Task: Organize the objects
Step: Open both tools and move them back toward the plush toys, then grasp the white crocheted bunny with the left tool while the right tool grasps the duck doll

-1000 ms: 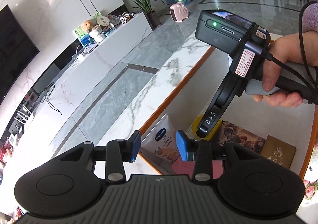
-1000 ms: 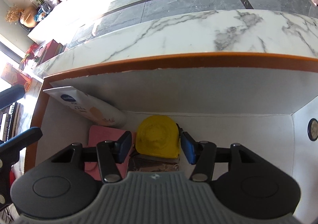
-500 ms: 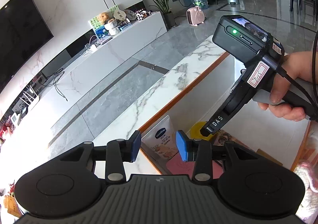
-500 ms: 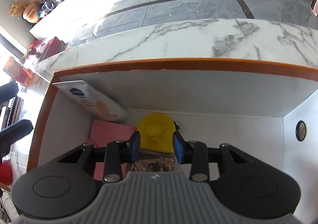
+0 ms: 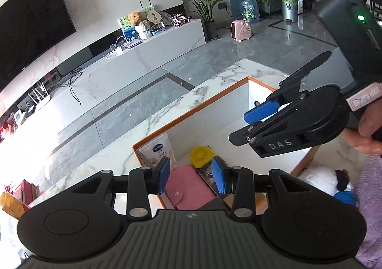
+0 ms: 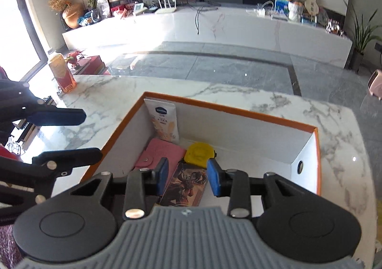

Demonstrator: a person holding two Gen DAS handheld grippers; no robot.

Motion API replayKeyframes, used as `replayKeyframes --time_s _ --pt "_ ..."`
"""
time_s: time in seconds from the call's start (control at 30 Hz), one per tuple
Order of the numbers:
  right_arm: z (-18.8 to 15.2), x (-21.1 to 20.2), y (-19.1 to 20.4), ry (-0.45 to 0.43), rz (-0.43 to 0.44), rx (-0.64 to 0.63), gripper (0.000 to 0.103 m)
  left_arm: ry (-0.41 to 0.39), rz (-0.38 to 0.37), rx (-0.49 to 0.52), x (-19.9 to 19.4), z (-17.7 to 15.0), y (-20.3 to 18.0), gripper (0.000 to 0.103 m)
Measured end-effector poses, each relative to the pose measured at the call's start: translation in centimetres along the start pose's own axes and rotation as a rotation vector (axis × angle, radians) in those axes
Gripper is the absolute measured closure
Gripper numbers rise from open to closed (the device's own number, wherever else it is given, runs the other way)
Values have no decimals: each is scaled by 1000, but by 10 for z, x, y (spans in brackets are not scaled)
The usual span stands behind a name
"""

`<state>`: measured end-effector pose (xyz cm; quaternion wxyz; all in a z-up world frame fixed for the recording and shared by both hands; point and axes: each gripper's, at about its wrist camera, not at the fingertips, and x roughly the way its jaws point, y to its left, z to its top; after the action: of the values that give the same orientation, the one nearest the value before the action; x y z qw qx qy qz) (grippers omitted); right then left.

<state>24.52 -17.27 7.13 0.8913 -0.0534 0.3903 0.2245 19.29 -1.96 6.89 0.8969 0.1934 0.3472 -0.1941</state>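
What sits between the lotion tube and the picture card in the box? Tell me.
In the right wrist view, the yellow tape measure sits between the lotion tube and the picture card, with the pink wallet beside it.

Bright daylight, source at the window [image 6: 21, 30] far left in the right wrist view. Floor [image 6: 133, 54] beside it blown out, same glare at left of the left wrist view. Heavy fisheye bending at edges. Slight motion blur, centre reasonably sharp.
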Motion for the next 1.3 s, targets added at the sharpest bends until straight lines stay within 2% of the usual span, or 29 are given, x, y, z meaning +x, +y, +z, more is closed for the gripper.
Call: replayKeyframes --time_s 0.17,0.3,0.53,0.73,0.97,1.07,1.2,1.3 --pt "-36 -65 7 -113 -31 -49 64 -52 -61 -63 -34 -16 -20 57" --pt "-78 -96 6 -143 -33 -16 65 -77 -120 -145 -54 -40 -43 61" --pt "-162 -109 -2 -91 -44 151 73 -28 -149 -242 -50 -82 -87 67" --pt "-214 -97 -2 -5 -50 251 73 10 -172 -279 -31 -103 -112 67" --pt "-242 -87 -16 27 -87 335 72 71 -137 -444 -3 -123 -117 68" --pt "-242 -85 -19 18 -77 344 71 97 -124 -486 6 -129 -121 68" --pt "-241 -81 -22 19 -67 358 67 99 -107 -505 10 -131 -124 68" --pt "-241 -79 -23 25 -62 369 66 75 -67 -464 6 -131 -128 68"
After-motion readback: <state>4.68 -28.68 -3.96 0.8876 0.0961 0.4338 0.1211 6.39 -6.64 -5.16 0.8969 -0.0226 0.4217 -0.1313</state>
